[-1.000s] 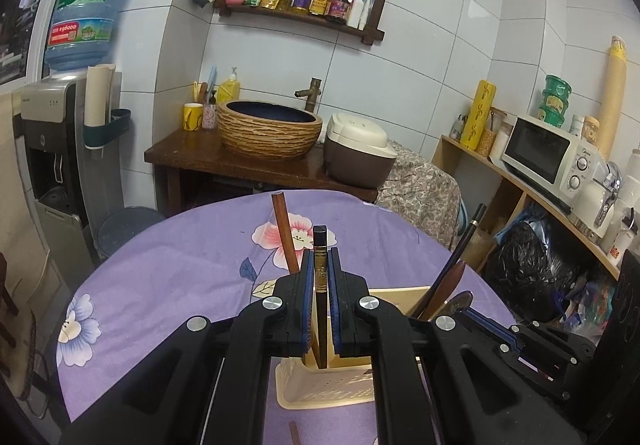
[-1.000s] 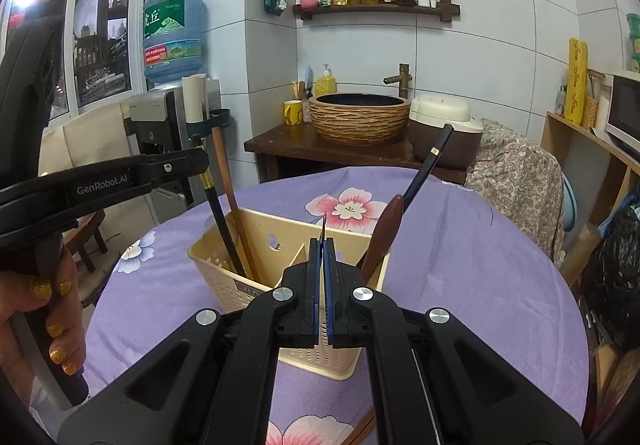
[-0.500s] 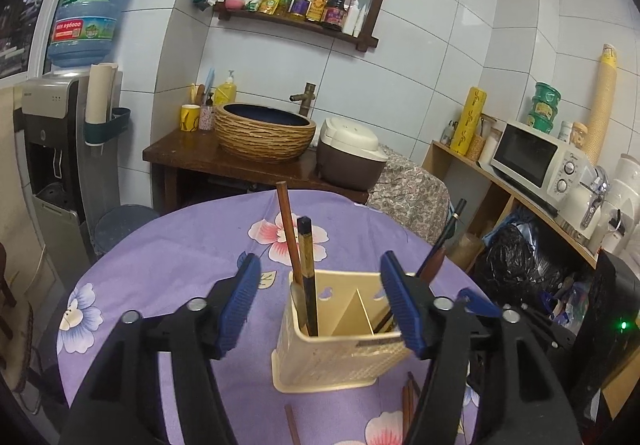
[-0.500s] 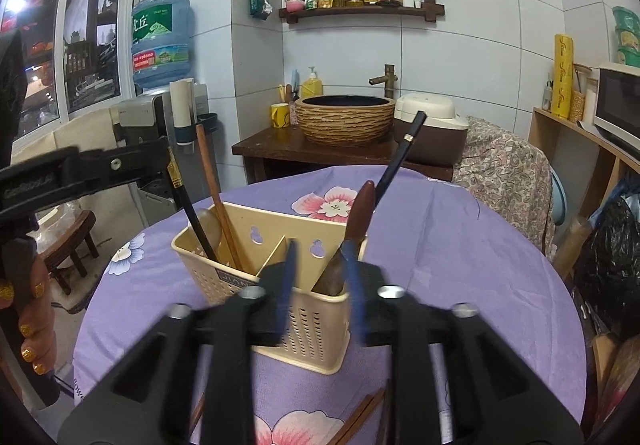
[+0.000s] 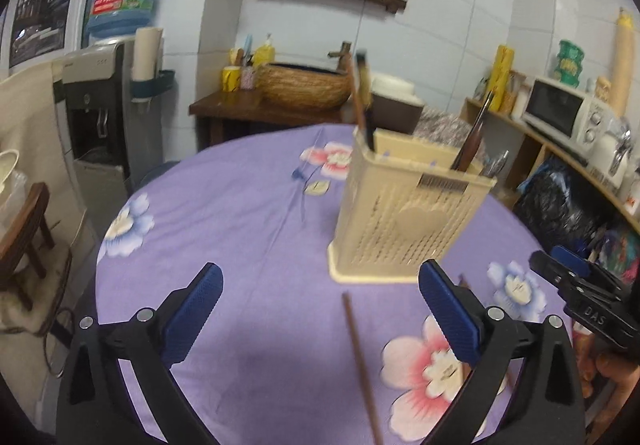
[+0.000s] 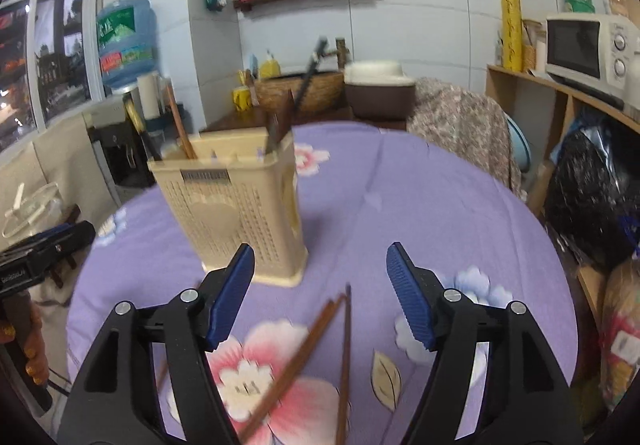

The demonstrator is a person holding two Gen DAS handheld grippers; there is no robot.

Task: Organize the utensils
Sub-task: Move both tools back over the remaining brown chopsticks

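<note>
From the left wrist: saw the cream utensil caddy (image 5: 404,213) upright on the purple tablecloth (image 5: 240,213), holding brown chopsticks (image 5: 360,101) at its left end and a dark-handled utensil (image 5: 472,133) at its right. Left gripper (image 5: 320,309) just opened, spread wide, empty, over a loose chopstick (image 5: 360,361). From the right wrist: same caddy (image 6: 236,213); right gripper (image 6: 320,301) just opened, nothing pinched, above two crossed chopsticks (image 6: 320,357).

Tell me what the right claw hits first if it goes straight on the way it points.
Probably the brown chopsticks lying on the purple tablecloth between the right claw's open jaws; the beige utensil holder stands left of that line.
</note>
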